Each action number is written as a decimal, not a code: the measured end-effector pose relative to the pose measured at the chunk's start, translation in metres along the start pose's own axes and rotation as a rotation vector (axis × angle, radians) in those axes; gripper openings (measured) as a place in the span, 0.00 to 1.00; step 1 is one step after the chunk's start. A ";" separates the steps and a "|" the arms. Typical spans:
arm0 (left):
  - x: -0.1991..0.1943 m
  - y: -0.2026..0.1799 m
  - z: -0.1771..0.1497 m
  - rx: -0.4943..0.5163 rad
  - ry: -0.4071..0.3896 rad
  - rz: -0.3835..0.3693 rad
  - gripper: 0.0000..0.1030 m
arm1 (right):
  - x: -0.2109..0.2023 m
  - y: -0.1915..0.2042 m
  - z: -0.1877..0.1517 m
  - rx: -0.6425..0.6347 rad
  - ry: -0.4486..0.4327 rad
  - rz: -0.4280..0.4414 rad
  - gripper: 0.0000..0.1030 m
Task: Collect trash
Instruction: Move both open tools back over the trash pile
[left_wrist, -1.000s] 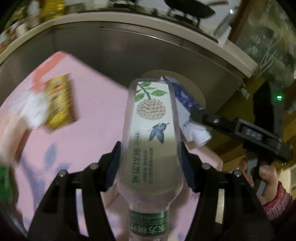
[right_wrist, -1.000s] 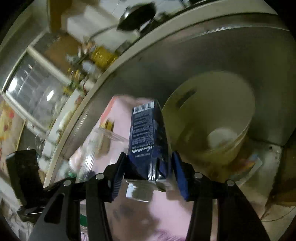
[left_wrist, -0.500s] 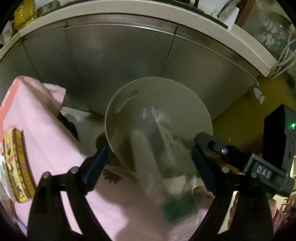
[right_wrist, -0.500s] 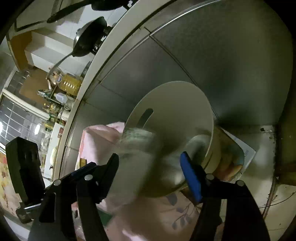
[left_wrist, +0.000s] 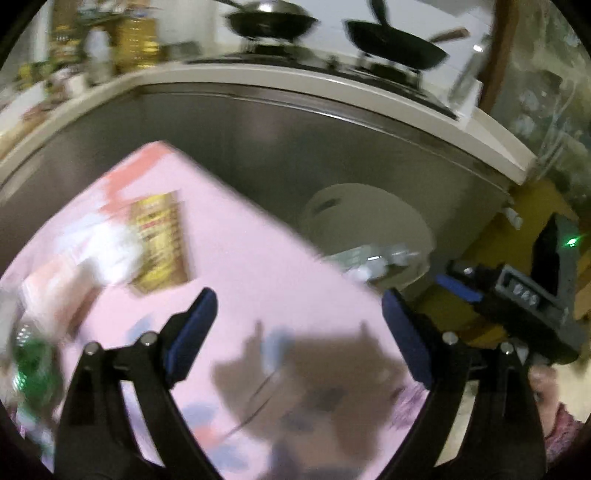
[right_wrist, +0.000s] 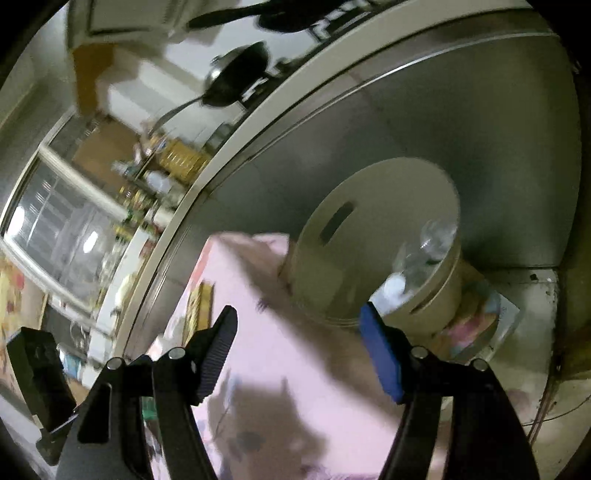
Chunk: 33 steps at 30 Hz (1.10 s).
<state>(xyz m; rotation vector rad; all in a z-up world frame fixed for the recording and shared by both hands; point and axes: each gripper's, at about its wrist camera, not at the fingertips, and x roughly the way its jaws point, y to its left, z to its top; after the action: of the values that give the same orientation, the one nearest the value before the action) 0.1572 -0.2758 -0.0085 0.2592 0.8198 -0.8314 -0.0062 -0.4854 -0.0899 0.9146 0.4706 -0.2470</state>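
A cream round bin (right_wrist: 373, 236) with a slot in its wall stands on the floor against the steel cabinet front (right_wrist: 461, 122), just beside the edge of the pink cloth (left_wrist: 236, 266). Inside it lie a clear plastic bottle (right_wrist: 428, 247) and something white (right_wrist: 393, 286) near the rim; in the left wrist view the same bin (left_wrist: 369, 214) shows pale, blurred contents at its near edge.

On the cloth, well apart from the bin, lie a yellow packet (left_wrist: 159, 240), a crumpled white wad (left_wrist: 110, 251) touching it, and a green-labelled item (left_wrist: 35, 369) at the far left, too blurred to name.

The left gripper (left_wrist: 295, 332) stands wide with nothing between its blue pads (left_wrist: 190, 332). The right gripper (right_wrist: 299, 350) also stands wide and empty, aimed at the bin.

A second ago the left gripper clamped the bottle and the right one a dark blue carton; half a second ago both items were a blur dropping over the bin. Now both grippers are empty and the bottle rests in the bin. The carton cannot be made out there.
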 end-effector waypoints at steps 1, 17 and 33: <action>-0.007 0.006 -0.008 -0.011 -0.007 0.027 0.84 | -0.001 0.009 -0.009 -0.025 0.007 0.004 0.64; -0.108 0.063 -0.098 -0.164 -0.134 0.258 0.84 | -0.042 0.090 -0.094 -0.192 -0.032 0.001 0.67; -0.164 0.096 -0.141 -0.228 -0.205 0.416 0.84 | -0.035 0.140 -0.142 -0.321 0.032 0.028 0.79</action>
<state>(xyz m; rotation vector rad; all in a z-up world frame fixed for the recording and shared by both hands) 0.0870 -0.0501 0.0075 0.1319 0.6307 -0.3626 -0.0213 -0.2876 -0.0483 0.6121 0.5100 -0.1259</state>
